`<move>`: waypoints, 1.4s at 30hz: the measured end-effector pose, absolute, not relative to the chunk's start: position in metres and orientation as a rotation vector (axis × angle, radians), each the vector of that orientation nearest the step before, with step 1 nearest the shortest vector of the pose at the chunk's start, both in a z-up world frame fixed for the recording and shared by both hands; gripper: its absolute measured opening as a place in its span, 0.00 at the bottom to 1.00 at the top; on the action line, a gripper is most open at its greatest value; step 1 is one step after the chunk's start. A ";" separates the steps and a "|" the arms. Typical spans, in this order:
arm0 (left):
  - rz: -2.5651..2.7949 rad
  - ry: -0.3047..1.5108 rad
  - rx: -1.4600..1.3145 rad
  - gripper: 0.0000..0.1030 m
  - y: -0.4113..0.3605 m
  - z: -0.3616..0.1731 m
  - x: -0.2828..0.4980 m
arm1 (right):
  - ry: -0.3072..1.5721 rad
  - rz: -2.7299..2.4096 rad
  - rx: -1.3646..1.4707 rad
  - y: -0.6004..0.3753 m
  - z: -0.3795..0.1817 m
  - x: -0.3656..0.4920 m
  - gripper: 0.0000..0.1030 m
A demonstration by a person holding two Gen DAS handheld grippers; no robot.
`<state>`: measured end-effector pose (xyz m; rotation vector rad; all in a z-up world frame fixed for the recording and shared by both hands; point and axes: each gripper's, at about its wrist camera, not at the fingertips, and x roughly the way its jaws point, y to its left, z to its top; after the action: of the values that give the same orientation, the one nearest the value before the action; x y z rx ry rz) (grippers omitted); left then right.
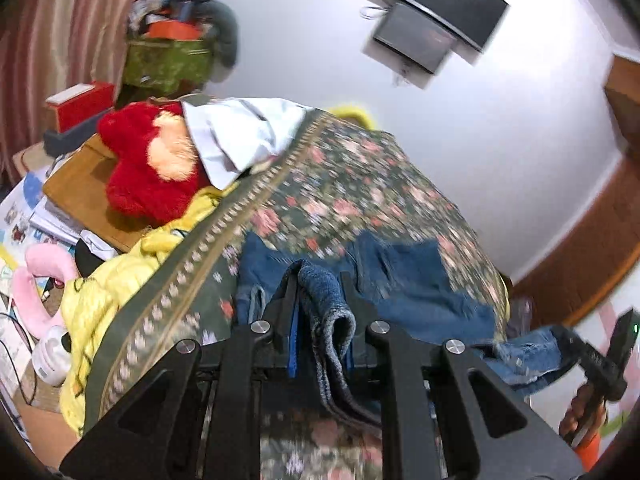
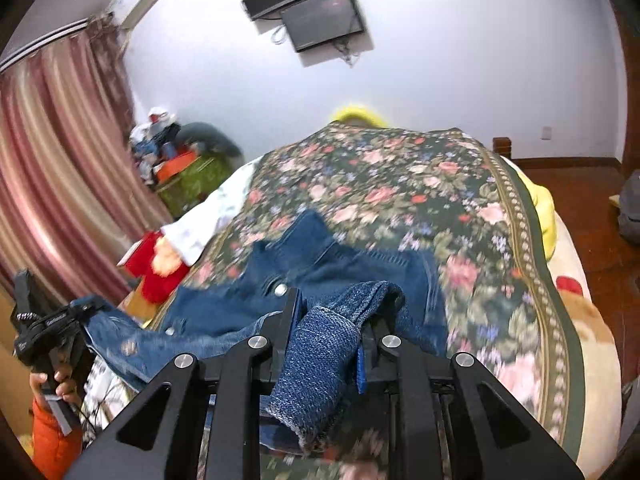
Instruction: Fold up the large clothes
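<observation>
— What is held by the left gripper (image 1: 320, 280)?

— A fold of the denim garment (image 1: 404, 280) is pinched between its fingers; the cloth is bunched there and hangs back over the gripper body, so the pinched edge itself is hidden. The rest of the garment is spread on the floral bedspread (image 1: 352, 184), though its outline is smeared by motion blur.

— And the right gripper (image 2: 344, 300)?

— Another bunch of the denim garment (image 2: 320, 264) is clamped between its fingers, with a cuff-like end draped down over the mechanism. A metal button is seen near the left finger. Which part of the garment is gripped cannot be told.

— Is the whole garment shown?

— No. In the right wrist view a faded portion trails off the bed's near-left edge, and its lower edge is covered by the gripper frame.

— What else is made out?

— A red plush toy (image 1: 148, 168) is partly covered by a white cloth (image 1: 240, 136) at the bedside. A yellow quilt (image 1: 104, 288) is seen under the bedspread's edge. Two dark screens (image 2: 304, 4) are mounted on the wall. The heap on the green box (image 1: 168, 64) is too blurred to be identified.
</observation>
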<state>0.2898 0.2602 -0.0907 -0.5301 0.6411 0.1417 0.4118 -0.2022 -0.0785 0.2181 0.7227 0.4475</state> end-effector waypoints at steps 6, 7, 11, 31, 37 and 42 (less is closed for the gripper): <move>0.241 0.693 -0.514 0.16 0.272 -0.118 0.345 | 0.713 0.400 0.231 -0.180 -0.092 0.460 0.18; 0.247 0.702 -0.517 0.16 0.273 -0.122 0.349 | 0.728 0.392 0.217 -0.174 -0.098 0.473 0.18; 0.262 0.749 -0.517 0.16 0.280 -0.142 0.376 | 0.780 0.379 0.198 -0.166 -0.119 0.505 0.18; 0.344 1.015 -0.281 0.23 0.280 -0.235 0.453 | 1.035 0.478 0.089 -0.173 -0.196 0.560 0.20; 0.328 1.046 -0.098 0.29 0.262 -0.219 0.450 | 0.973 0.304 0.040 -0.205 -0.159 0.546 0.20; 0.351 0.905 -0.006 0.68 0.256 -0.160 0.419 | 0.912 0.284 0.013 -0.228 -0.122 0.523 0.20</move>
<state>0.4192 0.2555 -0.1603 -0.0060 0.9049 0.3507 0.5227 -0.2283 -0.1224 0.0128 0.9119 0.2845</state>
